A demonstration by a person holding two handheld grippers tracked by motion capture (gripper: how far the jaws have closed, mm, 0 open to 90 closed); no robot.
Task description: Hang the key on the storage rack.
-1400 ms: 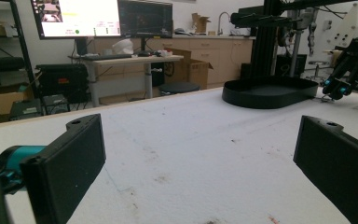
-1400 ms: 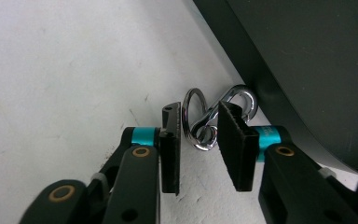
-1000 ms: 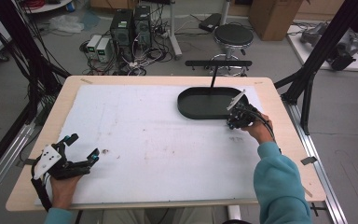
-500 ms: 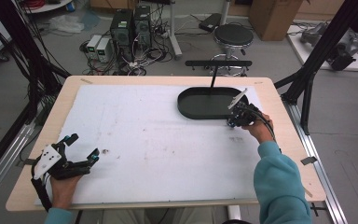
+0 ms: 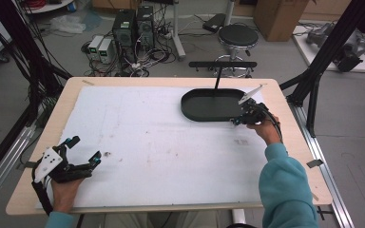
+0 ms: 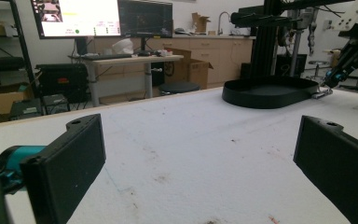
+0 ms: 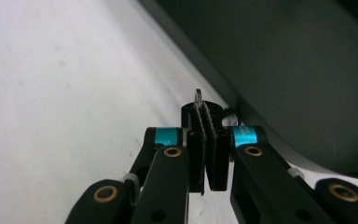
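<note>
Right fingers [image 7: 208, 140] pinching thin metal piece [image 7: 198, 97], beside black tray [image 5: 209, 105]

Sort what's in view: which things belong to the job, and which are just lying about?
In play:
right tool, shut on a thin metal piece
black oval tray

Lying about:
left tool, open
stool
computer towers

Left gripper [image 5: 83, 153] agape, right gripper [image 5: 235, 120] clamped.
</note>
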